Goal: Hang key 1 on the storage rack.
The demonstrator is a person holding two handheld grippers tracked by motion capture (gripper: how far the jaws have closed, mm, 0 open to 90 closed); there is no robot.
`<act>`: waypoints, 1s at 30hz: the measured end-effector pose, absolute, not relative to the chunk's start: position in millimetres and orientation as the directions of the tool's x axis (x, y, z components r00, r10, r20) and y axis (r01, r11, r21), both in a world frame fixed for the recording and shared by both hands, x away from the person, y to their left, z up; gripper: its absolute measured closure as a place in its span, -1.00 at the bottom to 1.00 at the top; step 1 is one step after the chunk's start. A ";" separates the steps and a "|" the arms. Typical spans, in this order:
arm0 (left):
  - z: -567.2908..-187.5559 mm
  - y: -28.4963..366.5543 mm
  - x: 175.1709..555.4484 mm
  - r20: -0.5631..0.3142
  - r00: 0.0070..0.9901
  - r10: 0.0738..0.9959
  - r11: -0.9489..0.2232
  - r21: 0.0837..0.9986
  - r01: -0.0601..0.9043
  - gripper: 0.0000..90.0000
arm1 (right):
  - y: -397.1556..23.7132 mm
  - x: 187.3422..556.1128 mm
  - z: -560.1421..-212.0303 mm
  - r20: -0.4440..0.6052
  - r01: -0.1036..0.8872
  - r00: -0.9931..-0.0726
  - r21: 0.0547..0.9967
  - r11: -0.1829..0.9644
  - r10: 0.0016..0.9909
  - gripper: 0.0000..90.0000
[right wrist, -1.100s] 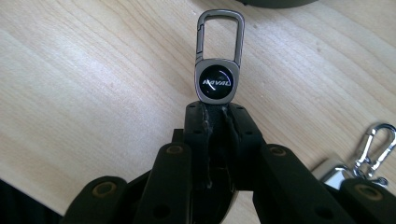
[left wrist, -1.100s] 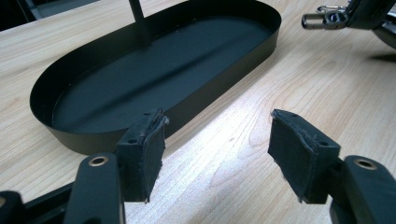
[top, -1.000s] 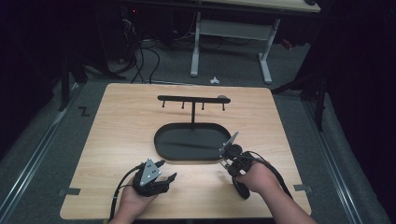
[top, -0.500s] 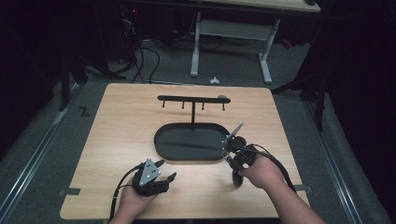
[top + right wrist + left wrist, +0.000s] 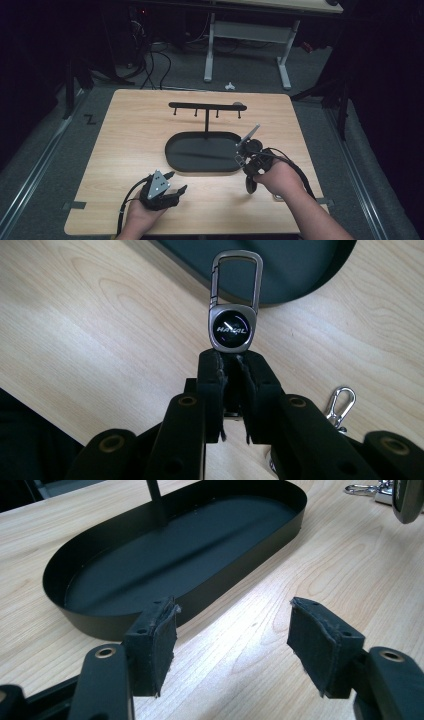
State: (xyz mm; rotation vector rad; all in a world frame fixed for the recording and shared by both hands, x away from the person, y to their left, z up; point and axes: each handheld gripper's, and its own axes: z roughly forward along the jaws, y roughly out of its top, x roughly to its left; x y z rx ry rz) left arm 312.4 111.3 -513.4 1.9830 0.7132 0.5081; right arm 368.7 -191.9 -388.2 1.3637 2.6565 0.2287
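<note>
A metal keychain (image 5: 231, 327) with a round dark badge and a carabiner clip sticks out of my right gripper (image 5: 232, 362), which is shut on its lower end. From above, that gripper (image 5: 245, 157) hovers at the right end of the black oval tray (image 5: 175, 155), with the keychain (image 5: 239, 151) over the tray's rim. A black T-shaped rack (image 5: 206, 106) with small hooks rises from the tray. My left gripper (image 5: 175, 182) rests near the table's front left, open, with nothing between its pads (image 5: 305, 640); the tray (image 5: 175, 545) lies just ahead of it.
A second silver clip (image 5: 340, 402) lies on the wooden table (image 5: 130, 130) beside the right hand. Another desk's legs (image 5: 210, 50) and cables stand on the floor beyond the far edge.
The right gripper has risen a little with the keychain in it, close to the tray's right end. The left gripper has stayed where it was.
</note>
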 end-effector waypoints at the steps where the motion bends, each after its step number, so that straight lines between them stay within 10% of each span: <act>1: -513.4 112.4 312.0 0.063 0.745 0.665 -0.393 0.877 0.277 -0.20 | -191.7 369.8 -387.5 -0.061 0.787 -0.583 0.206 0.582 0.810 0.79; 30: -513.9 151.2 294.4 0.057 0.678 0.733 -0.364 0.875 0.319 -0.19 | -163.3 398.7 -371.3 -0.047 0.764 -0.598 0.269 0.587 0.800 0.79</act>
